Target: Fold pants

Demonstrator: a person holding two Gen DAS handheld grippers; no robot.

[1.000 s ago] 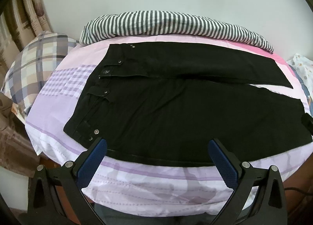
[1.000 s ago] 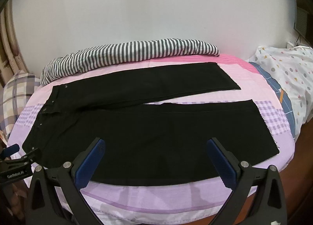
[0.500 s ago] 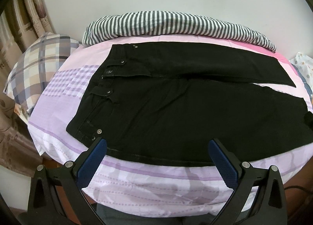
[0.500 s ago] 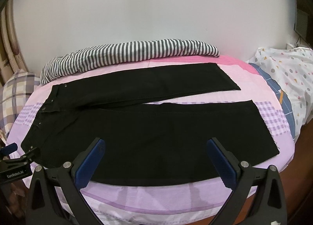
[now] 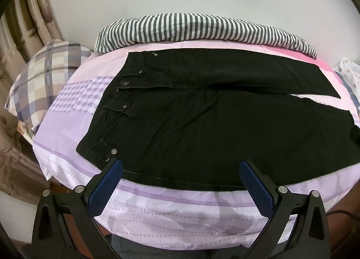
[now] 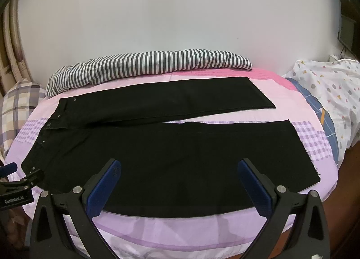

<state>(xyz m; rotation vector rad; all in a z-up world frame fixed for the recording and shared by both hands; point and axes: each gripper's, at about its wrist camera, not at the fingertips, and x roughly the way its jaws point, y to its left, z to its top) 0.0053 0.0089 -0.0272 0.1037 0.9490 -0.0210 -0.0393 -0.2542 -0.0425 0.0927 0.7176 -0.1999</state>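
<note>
Black pants (image 5: 213,128) spread flat, front side up, on a bed (image 5: 171,211) with a pink-and-lilac sheet, the two legs parted in a narrow V so that each side seam can be reached before any fold. The long axis runs across both views, from 9 o'clock to 3 o'clock: the waistband (image 5: 112,110) with its metal buttons points to 9 o'clock, and the hems (image 6: 301,146) point to 3 o'clock. The left gripper (image 5: 181,164) hovers at the near edge by the waist, its blue pads spread wide and holding nothing. The right gripper (image 6: 178,163) hovers over the near leg toward the hems, likewise spread and empty. This spacing suggests that each tool will take one end of the near leg. A striped quilt (image 6: 148,65) lies rolled beyond the pants at 12 o'clock, and a plaid pillow (image 5: 45,77) at 9 o'clock.
</note>
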